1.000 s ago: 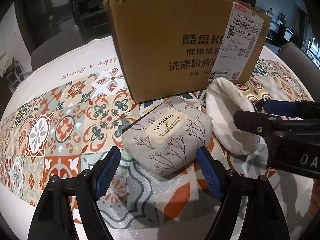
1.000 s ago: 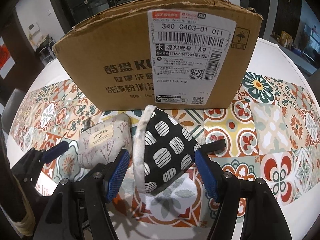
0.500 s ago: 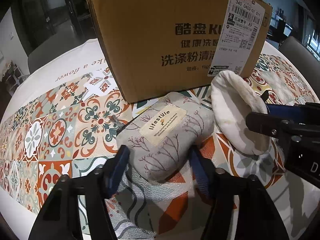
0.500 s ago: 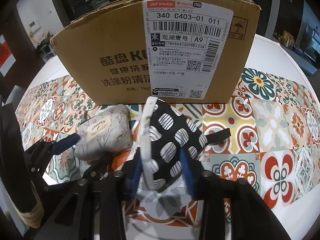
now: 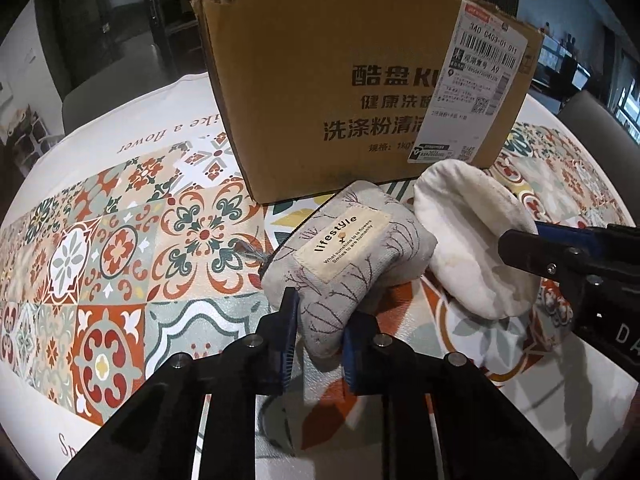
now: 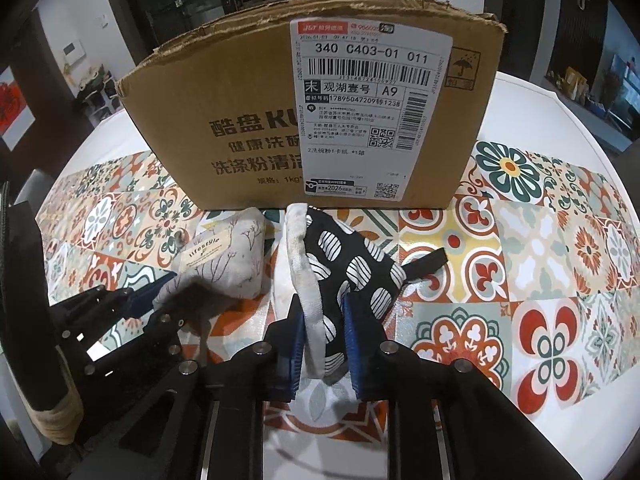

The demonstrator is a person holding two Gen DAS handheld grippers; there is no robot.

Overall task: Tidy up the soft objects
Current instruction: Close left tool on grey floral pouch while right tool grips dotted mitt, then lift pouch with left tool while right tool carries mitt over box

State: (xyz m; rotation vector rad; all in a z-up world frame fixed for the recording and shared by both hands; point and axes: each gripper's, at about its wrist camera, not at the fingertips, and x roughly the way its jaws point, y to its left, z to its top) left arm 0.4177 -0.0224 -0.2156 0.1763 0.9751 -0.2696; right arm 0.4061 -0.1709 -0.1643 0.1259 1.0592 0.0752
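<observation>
My left gripper is shut on a grey fabric pouch with a "lifestyle" label, squeezing its near end. The pouch also shows in the right wrist view, with the left gripper at its near side. My right gripper is shut on a black-and-white patterned oven mitt with a white lining. In the left wrist view the mitt's white side shows to the right of the pouch, with the right gripper on it. Both soft things sit just in front of a cardboard box.
The open-topped cardboard box stands upright at the far middle of a round table with a patterned tile cloth. A black loop strap sticks out of the mitt to the right. Chairs and dark furniture lie beyond the table.
Both grippers went from open around their objects to shut on them: left on the pouch, right on the mitt. Both have moved slightly forward.
</observation>
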